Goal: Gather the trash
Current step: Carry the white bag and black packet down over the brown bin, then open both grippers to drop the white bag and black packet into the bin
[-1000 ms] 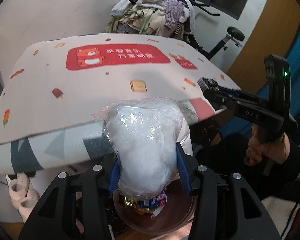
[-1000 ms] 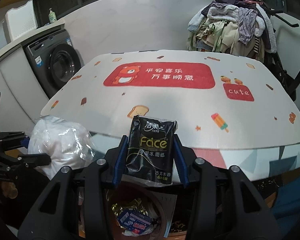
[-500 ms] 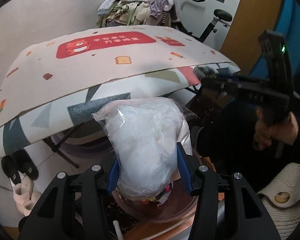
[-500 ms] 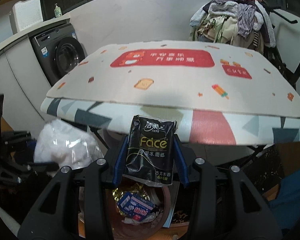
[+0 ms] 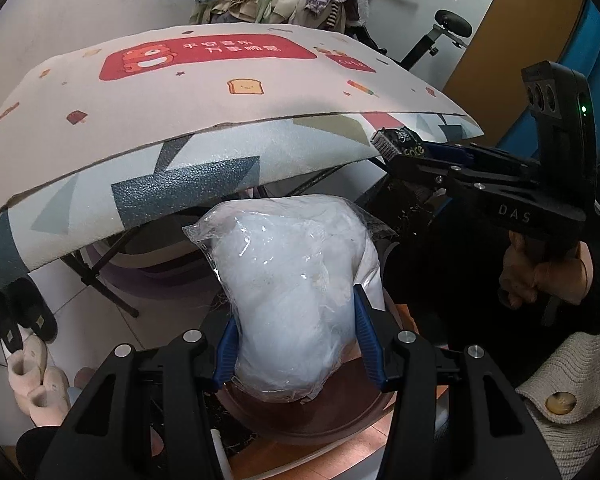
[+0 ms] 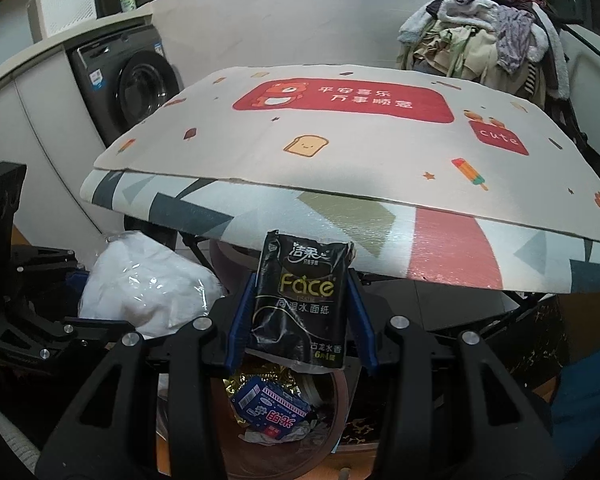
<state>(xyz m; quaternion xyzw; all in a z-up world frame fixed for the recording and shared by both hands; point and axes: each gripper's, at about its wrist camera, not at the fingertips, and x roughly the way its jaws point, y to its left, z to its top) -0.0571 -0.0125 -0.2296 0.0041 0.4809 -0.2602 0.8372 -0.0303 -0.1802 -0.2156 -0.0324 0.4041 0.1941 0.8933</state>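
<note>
A clear bag [image 5: 296, 300] holds white fluff; the tissue pack [image 6: 300, 300] is black with gold lettering. The cream counter [image 6: 340, 152] carries a red bear banner.

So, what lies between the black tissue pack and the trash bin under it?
Nothing: in the right wrist view, the black tissue pack hangs over the open trash bin; only trash already inside shows below.

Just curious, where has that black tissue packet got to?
The black tissue packet is clamped in the right claw, in front of the table edge and above the brown bin of wrappers.
</note>
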